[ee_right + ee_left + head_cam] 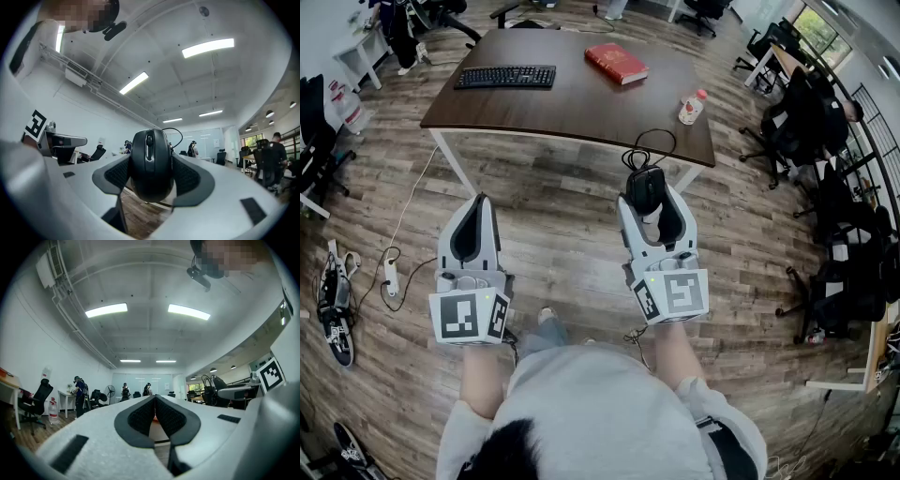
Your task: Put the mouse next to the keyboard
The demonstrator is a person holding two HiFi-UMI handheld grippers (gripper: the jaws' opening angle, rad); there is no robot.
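A black wired mouse (150, 164) sits clamped between the pads of my right gripper (151, 174), its cable looping up behind it. In the head view the same mouse (645, 187) shows at the right gripper (646, 199), in the air before the near edge of the brown table (581, 94). A black keyboard (506, 77) lies at the table's far left. My left gripper (474, 230) hangs level to the left, over the floor. Its jaws (154, 416) are shut with nothing between them.
A red book (616, 63) lies at the back right of the table and a small bottle (691, 108) with a red cap stands near its right front corner. Office chairs (792, 131) stand to the right. A power strip (391, 277) and shoes (333, 305) lie on the floor at left.
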